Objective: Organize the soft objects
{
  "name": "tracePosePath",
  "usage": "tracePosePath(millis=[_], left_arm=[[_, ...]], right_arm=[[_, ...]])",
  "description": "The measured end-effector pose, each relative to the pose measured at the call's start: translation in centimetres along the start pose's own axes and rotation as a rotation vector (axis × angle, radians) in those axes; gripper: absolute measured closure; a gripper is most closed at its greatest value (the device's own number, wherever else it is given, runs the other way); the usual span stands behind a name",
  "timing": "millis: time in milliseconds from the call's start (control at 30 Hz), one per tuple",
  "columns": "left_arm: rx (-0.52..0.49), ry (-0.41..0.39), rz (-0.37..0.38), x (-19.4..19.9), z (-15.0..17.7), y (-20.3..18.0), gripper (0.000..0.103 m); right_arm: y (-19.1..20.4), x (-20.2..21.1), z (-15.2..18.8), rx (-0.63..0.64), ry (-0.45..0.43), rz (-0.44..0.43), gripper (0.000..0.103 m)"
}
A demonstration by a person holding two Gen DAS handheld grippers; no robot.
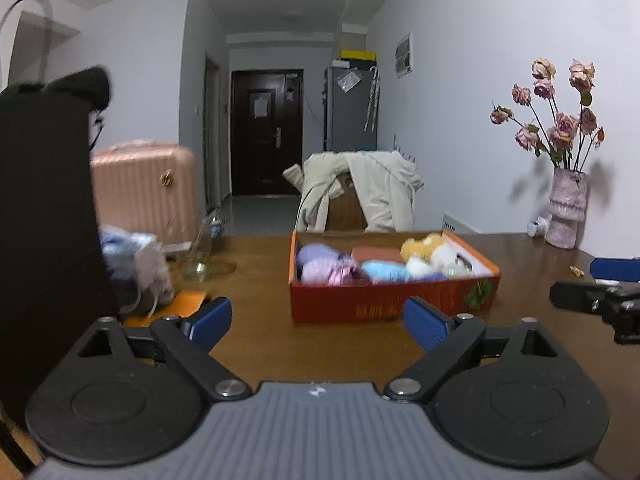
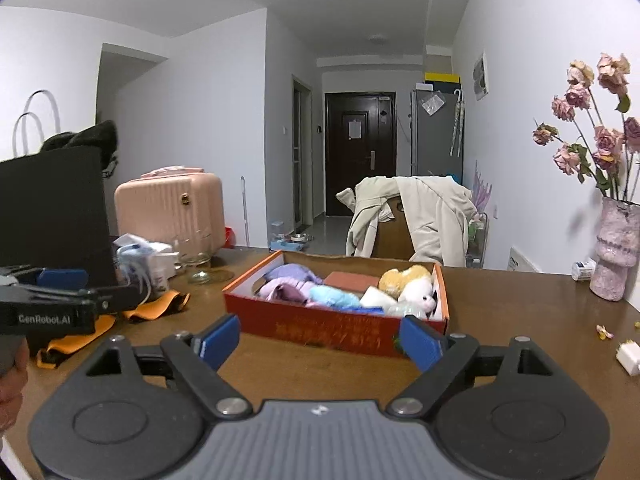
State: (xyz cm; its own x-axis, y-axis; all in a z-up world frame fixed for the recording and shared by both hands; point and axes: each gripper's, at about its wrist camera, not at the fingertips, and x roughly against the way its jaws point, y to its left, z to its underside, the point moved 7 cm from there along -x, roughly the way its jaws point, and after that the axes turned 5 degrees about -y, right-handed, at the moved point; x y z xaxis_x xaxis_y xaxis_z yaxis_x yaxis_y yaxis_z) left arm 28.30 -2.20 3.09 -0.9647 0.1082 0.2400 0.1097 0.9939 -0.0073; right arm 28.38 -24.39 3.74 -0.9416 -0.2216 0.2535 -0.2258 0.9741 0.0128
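An orange-red cardboard box (image 1: 384, 300) (image 2: 320, 326) stands on the brown wooden table (image 1: 264, 344) (image 2: 516, 304). Inside lie several soft things: purple knitwear (image 1: 318, 258) (image 2: 290, 274), a light blue piece (image 1: 384, 271) (image 2: 334, 295), a yellow plush (image 1: 424, 245) (image 2: 404, 278) and a white plush (image 2: 418, 294). My left gripper (image 1: 318, 322) hovers over the table short of the box, open and empty. My right gripper (image 2: 320, 340) also stands open with nothing between its blue pads, the box just beyond them. Each gripper shows at the edge of the other's view.
A black bag (image 1: 44, 216) (image 2: 52, 208) rises at the left, with a tissue pack (image 2: 140, 256), orange cloth (image 2: 156, 306) and a glass jar (image 2: 199, 266) near it. A pink vase of dried roses (image 1: 568, 212) (image 2: 616, 248) stands far right. A coat-draped chair (image 1: 360, 196) sits behind the table.
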Motion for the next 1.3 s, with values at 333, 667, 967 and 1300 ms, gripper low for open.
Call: tracePosePath(millis=[333,667,967,1300], left_arm=[[0.013,-0.067,-0.017,10.2,4.7,0.4,0.0],[-0.025,-0.052,0.054,14.8,9.5,-2.5,0.0],[-0.004,-0.064,-0.002,14.7,9.9,-1.4,0.0],[0.023,-0.076,-0.015,15.0,9.6,-0.6,0.0]], right_arm=[[3.3,9.7,6.4,0.007,-0.023,0.026,0.012],[4.9,14.7,11.8,-0.026,-0.023,0.034,0.011],[5.3,15.2,10.9,-0.047,-0.08,0.05,0.011],[6.5,15.4,10.3,-0.057,-0.109,0.01,0.011]])
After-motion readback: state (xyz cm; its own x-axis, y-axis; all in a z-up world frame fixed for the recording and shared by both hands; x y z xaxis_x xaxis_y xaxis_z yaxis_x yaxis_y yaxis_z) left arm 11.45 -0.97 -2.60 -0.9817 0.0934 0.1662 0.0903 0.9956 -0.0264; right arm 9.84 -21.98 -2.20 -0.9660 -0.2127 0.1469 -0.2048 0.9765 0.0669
